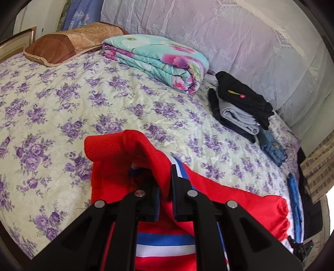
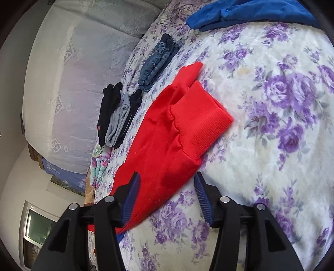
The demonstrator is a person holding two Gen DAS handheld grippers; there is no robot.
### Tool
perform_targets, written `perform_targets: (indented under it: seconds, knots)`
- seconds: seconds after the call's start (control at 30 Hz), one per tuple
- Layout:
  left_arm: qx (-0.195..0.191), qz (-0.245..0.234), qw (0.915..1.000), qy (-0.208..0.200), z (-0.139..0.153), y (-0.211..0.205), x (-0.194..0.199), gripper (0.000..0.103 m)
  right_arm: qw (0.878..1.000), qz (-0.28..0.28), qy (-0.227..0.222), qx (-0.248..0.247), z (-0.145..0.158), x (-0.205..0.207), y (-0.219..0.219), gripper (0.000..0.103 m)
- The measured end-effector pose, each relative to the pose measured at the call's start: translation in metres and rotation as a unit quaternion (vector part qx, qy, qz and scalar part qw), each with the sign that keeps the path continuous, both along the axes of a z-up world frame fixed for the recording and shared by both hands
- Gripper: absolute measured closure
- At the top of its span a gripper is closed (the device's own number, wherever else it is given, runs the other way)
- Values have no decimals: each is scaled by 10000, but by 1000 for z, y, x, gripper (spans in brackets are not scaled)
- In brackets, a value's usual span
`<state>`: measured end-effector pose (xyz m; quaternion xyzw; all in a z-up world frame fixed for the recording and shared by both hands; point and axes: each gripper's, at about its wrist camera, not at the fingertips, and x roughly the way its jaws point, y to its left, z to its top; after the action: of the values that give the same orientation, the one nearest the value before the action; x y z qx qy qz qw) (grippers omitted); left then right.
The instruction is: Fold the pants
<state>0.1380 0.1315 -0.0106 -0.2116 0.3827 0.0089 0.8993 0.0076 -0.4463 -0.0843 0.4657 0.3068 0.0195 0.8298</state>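
Red pants [image 1: 117, 158] with a blue and white side stripe [image 1: 165, 244] lie on the purple-flowered bedsheet [image 1: 62, 104]. My left gripper [image 1: 166, 187] is shut on a raised fold of the red cloth near the stripe, with a ribbed cuff draped over its tips. In the right wrist view the pants [image 2: 167, 146] lie flat, ribbed cuff [image 2: 204, 127] at the far end. My right gripper [image 2: 167, 177] is open. The red leg lies between its blue pads [image 2: 132, 196], which stand apart from the cloth.
A stack of folded dark and grey clothes [image 1: 240, 106] and folded jeans [image 1: 271, 148] sit at the bed's far right. A folded floral quilt [image 1: 158, 58] and a brown pillow [image 1: 73, 41] lie at the back. A blue garment [image 2: 250, 12] lies beyond the pants.
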Motion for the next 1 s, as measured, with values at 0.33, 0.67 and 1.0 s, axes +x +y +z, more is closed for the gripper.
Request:
perform_targets:
  seconds: [0.33, 0.67, 1.0]
  knots:
    - [606, 158, 9980, -54, 0, -16, -8, 89, 9998, 32, 2, -195, 6, 12, 4, 37]
    - [1056, 256, 9939, -193, 3, -27, -14, 53, 9994, 80, -67, -323, 7, 19, 6, 37]
    - [485, -267, 9985, -54, -7, -20, -12, 92, 9985, 248, -459, -157, 7, 15, 0, 95]
